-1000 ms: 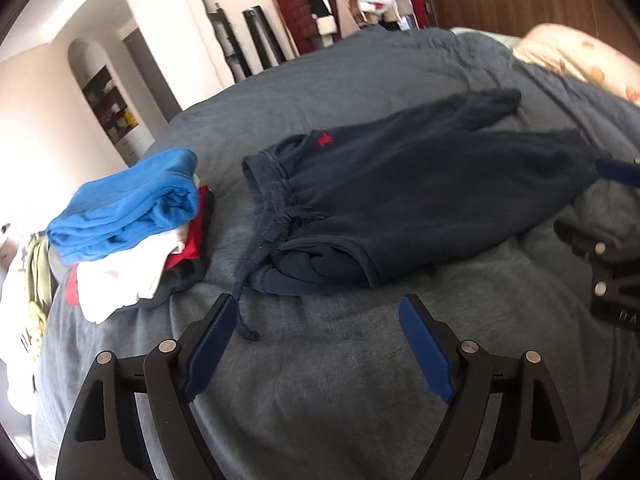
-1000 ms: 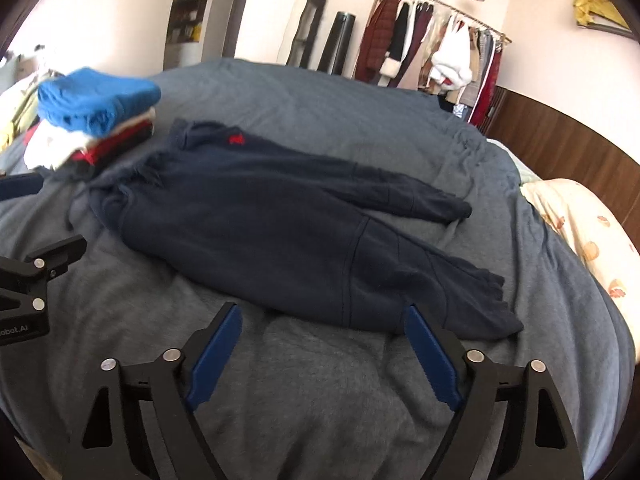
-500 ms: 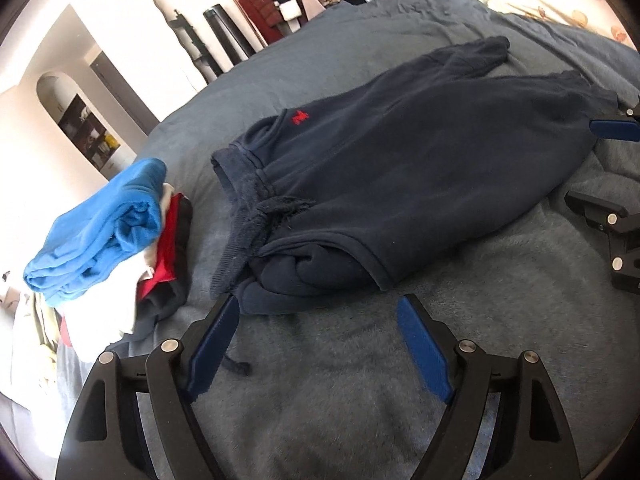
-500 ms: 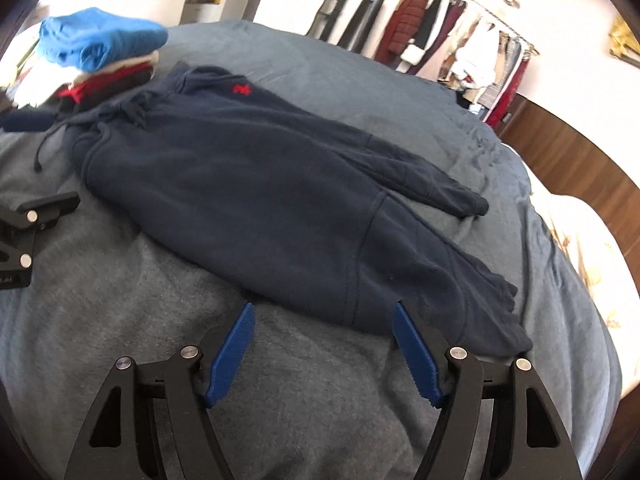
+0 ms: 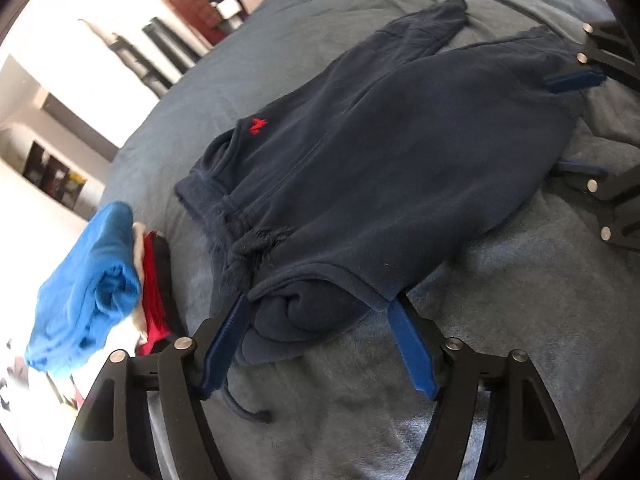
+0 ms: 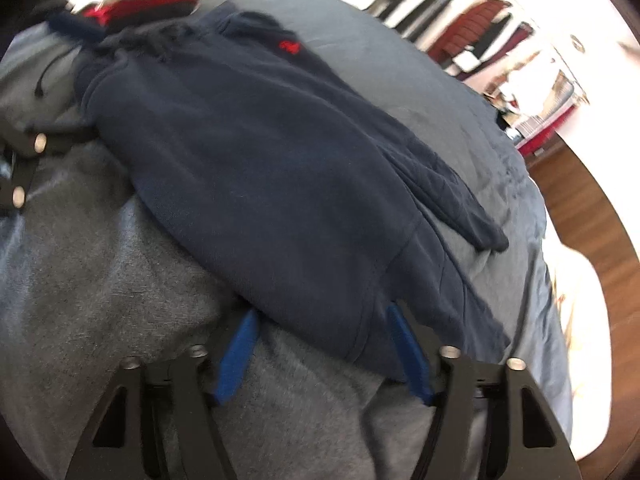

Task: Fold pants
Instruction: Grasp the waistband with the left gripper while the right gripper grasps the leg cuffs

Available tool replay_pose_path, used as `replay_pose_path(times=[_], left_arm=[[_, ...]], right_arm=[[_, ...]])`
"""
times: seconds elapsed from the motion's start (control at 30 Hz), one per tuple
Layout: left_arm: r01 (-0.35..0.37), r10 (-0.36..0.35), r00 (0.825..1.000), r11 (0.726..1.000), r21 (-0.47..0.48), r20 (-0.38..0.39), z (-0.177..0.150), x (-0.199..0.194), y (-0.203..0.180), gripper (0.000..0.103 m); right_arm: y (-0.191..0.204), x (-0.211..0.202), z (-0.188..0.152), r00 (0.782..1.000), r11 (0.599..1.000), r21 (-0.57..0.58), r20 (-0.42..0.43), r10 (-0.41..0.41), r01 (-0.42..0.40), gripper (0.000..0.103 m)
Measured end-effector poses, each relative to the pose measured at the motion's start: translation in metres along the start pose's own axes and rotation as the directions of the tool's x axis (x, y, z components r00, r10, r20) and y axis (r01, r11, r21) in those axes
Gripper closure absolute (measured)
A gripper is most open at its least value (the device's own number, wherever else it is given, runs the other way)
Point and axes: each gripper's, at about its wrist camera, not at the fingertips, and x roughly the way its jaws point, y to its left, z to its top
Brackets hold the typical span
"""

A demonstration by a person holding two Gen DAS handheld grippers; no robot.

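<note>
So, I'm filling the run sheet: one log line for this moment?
stage: reaching | left gripper: closing around pants waistband corner, not clamped | right gripper: closing at leg edge, not clamped | pants: flat on bed

Your left wrist camera looks forward and down along the left gripper (image 5: 316,336), close to the waistband end of the navy pants (image 5: 380,168) on the bed (image 5: 500,320). It faces across the bed toward the clothes rack (image 5: 208,0) at the wall. Your right wrist camera looks down along the right gripper (image 6: 320,344), very near the leg part of the same pants (image 6: 260,168), and it is a little blurred. Both views share the pants, the grey bed cover, the folded clothes pile (image 5: 96,288) and the rack. Each view shows the other gripper at its edge.
</note>
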Motion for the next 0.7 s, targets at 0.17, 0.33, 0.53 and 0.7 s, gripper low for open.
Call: replay_pose_path(times=[0.17, 0.33, 0.53, 0.7], left_arm=[[0.063, -0.063, 0.998, 0.998, 0.012, -0.032, 0.004, 0.008, 0.004, 0.046], [0.123, -0.124, 0.990, 0.992, -0.012, -0.063, 0.015, 0.015, 0.009, 0.061], [0.186, -0.189, 0.977, 0.982, -0.039, -0.096, 0.027, 0.013, 0.018, 0.079], [0.196, -0.207, 0.971, 0.976, -0.097, -0.123, 0.039, 0.005, 0.035, 0.086]], right_arm=[[-0.002, 0.002, 0.009, 0.999, 1.000, -0.023, -0.039, 0.015, -0.016, 0.048], [-0.012, 0.005, 0.015, 0.993, 0.996, 0.007, -0.088, 0.085, -0.085, 0.063], [-0.025, 0.001, 0.021, 0.979, 0.986, 0.024, -0.112, 0.169, -0.168, 0.090], [-0.047, -0.010, 0.036, 0.964, 0.971, 0.073, -0.127, 0.235, -0.227, 0.095]])
